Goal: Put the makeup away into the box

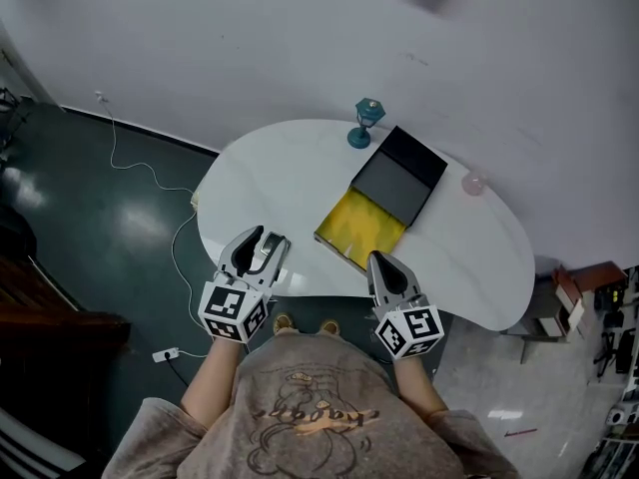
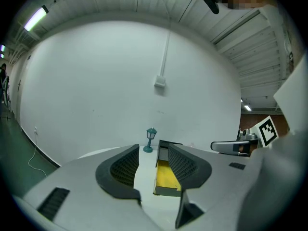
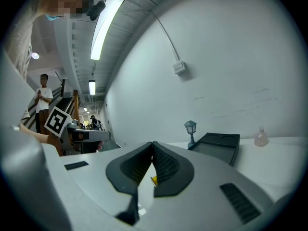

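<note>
Makeup is taken here to be the small pinkish bottle (image 1: 472, 183) at the right of the white table (image 1: 280, 178), near the table's far edge. It is set just beside the open box (image 1: 384, 200) and is not yet in it. No other cosmetic can be made out, and the bottle's shape is too small to be read well.

The left gripper (image 1: 264, 239) is held at the lower left of the table with its jaws released and nothing between them. The right gripper (image 1: 379, 259) is held at the near edge with its jaws clenched together on nothing.

Several slips are judged possible. The bottle could be tipped or pushed off the nearby edge if it is met by closed or badly centred jaws, so the right jaws would have to be opened first. It could also be squeezed out sideways if it is round. The dark lid (image 1: 404, 173) is laid back between the yellow-lined tray (image 1: 361, 224) and the bottle, and it could be struck or the whole box shoved if the bottle is carried over too low.

A small teal lamp (image 1: 366, 123) is stood just beside the lid's upper left corner and could be toppled by a wide reach. A white cable (image 1: 150, 183) is trailed over the dark floor at the left, well apart from the work.
</note>
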`<move>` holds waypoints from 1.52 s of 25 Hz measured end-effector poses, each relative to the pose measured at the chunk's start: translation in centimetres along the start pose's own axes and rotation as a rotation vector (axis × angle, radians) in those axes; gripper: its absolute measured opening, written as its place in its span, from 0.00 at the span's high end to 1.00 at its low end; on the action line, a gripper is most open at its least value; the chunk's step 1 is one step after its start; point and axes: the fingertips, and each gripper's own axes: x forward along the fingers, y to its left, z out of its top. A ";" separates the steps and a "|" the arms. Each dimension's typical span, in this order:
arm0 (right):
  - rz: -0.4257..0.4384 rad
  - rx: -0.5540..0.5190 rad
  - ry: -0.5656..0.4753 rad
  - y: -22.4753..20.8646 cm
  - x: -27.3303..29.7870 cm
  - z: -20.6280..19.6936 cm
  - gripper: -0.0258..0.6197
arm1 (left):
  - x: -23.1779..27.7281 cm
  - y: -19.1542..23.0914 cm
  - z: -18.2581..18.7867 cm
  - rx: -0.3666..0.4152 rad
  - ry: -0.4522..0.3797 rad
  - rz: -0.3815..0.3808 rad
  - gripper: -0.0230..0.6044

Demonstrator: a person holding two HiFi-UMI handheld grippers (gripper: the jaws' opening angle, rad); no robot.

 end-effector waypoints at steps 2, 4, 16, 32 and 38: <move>0.006 -0.001 -0.001 0.0 0.1 0.1 0.95 | 0.1 -0.2 -0.3 -0.002 0.015 -0.013 0.60; 0.009 -0.002 -0.001 -0.1 0.1 0.1 0.95 | 0.3 -0.3 -0.7 -0.006 0.027 -0.023 0.55; 0.010 -0.005 0.002 -0.9 0.0 0.2 0.95 | 1.1 -0.3 -2.1 -0.002 0.074 -0.022 0.35; -0.001 -0.002 0.010 -1.7 0.1 0.1 0.95 | 3.9 2.4 -10.6 0.060 0.271 0.006 0.32; -0.019 0.001 0.016 -2.4 -0.3 0.0 0.95 | 4.6 3.6 -14.2 0.071 0.366 0.012 0.32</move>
